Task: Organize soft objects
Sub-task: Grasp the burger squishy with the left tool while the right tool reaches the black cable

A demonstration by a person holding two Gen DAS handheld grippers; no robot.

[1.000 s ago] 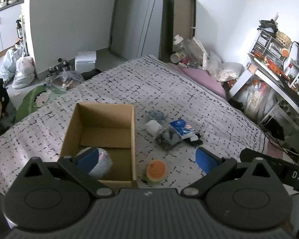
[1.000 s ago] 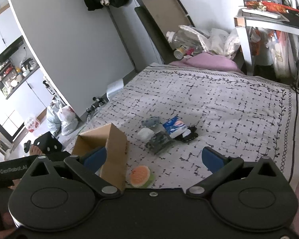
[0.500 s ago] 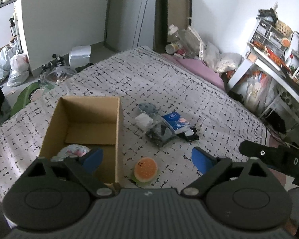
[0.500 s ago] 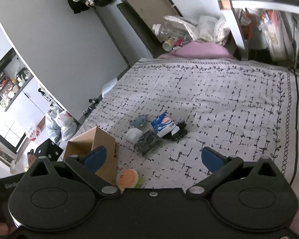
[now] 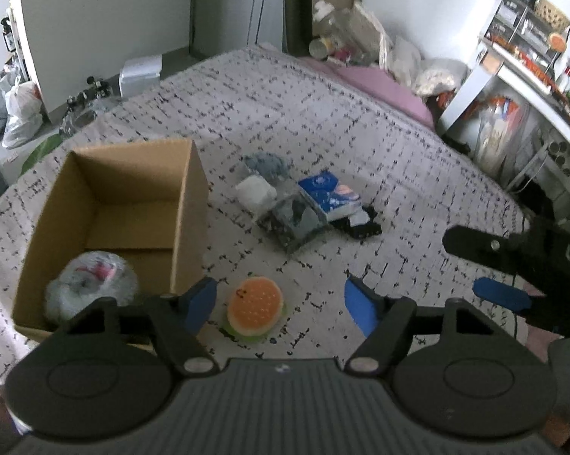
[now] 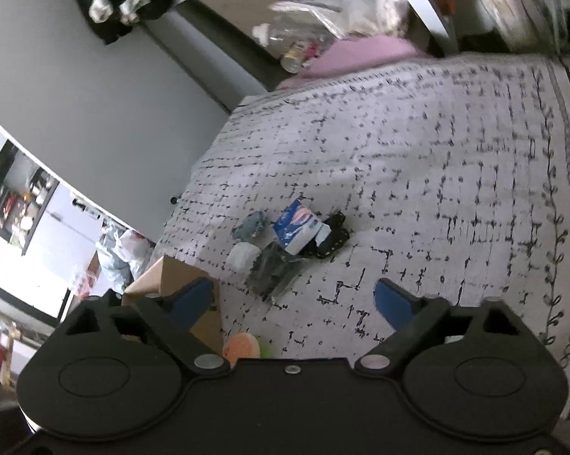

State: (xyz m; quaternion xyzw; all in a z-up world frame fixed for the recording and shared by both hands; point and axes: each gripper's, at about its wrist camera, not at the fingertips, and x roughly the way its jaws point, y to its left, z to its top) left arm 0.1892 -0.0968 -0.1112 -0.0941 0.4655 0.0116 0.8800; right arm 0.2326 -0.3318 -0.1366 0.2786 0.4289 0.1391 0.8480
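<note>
beside the cardboard box (image 5: 110, 204) on the bed (image 5: 360, 121), the burger toy (image 5: 254, 308) sits between the left gripper (image 5: 277, 303)'s narrowing, still-released fingers; clipping the box wall risks a miss.

Bed under a white bedspread with black dash pattern (image 5: 360, 121) fills mid-frame. Pink pillow (image 5: 383, 87) at its far end, upper right. White plastic bags (image 5: 15, 110) on floor, far left. Cluttered white shelf unit (image 5: 520, 87) along right edge. Black garment (image 6: 121, 3) hangs upper left in right wrist view.
</note>
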